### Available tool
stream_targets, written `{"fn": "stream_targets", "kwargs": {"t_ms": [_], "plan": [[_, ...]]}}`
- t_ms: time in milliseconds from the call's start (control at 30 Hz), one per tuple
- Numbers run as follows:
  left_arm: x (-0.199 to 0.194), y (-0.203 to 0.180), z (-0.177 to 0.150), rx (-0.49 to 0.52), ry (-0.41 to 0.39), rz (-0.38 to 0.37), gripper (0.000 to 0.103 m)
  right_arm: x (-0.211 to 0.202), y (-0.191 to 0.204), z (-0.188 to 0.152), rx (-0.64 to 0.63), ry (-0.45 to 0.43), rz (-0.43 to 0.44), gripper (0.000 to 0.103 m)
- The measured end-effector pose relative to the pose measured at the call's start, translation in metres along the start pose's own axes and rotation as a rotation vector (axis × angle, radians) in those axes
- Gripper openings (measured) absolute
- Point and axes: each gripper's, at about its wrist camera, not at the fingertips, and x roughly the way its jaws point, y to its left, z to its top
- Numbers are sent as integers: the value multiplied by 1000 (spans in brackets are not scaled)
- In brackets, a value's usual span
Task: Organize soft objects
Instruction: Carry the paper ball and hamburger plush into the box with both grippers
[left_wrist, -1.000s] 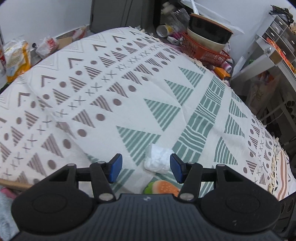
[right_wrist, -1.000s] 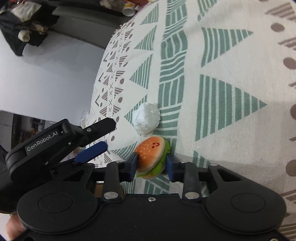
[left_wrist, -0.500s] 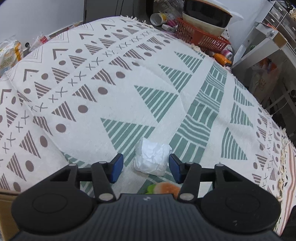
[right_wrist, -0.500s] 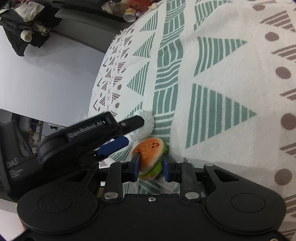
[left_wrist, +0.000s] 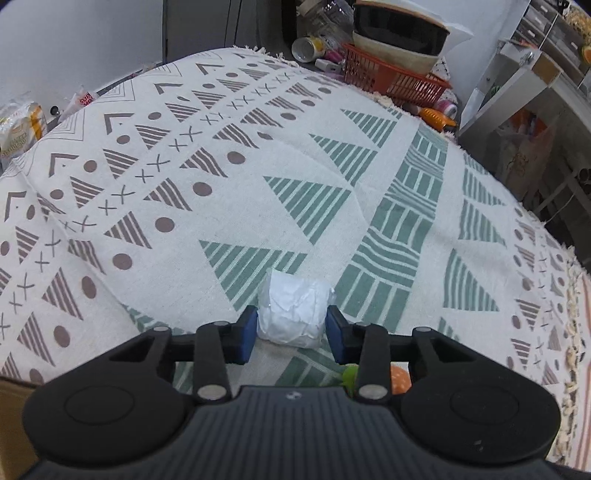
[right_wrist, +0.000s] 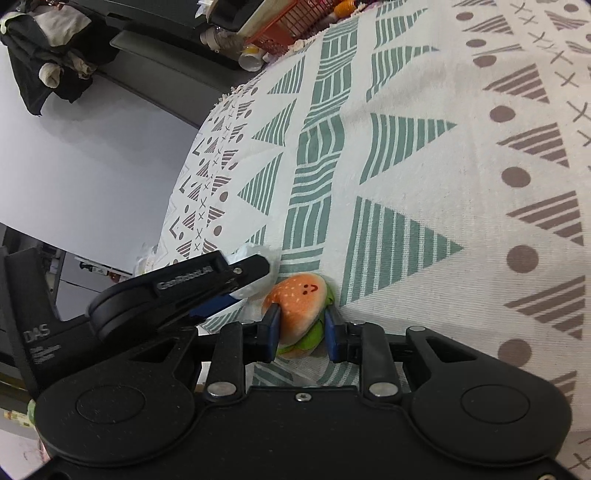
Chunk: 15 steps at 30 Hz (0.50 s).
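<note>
Now, in the left wrist view, the left tongs (left_wrist: 291, 334) are standing on both sides of a white crumpled wad (left_wrist: 293, 310), which is lying on the patterned cloth (left_wrist: 258, 155) covering the bench. The blue pads (left_wrist: 246, 332) are sitting right at its sides, but I cannot tell if they are already pressing it or only just beside it. The wad is staying low and flat on the cloth, so I am judging that the tongs are coming from the near side to take it at the widest part. Ahead, the cloth is lying bare for a long way; the orange basket (left_wrist: 388, 79) is standing well apart at the far edge.

Then, in the right wrist view, the right tongs (right_wrist: 301, 332) are pinching a small plush hamburger (right_wrist: 299, 314) by its two sides, with its little face looking upward. The toy is resting on the cloth or just above it; which one, I cannot say. The left tongs (right_wrist: 236, 291) are reaching in very near on the left, over the white wad (right_wrist: 255, 254), so the room between the two tools is narrow and lifting straight up seems safer. The cloth's edge is dropping away to the left, while the right side is offering wide open cloth.
</note>
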Motion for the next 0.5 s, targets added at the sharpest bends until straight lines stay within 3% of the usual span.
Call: {"fn": "stream_targets", "kwargs": {"t_ms": [500], "plan": [[-85,1,-17,-11,-52,-42,39,-47,15,-12,-50,-114,-14,24]]}}
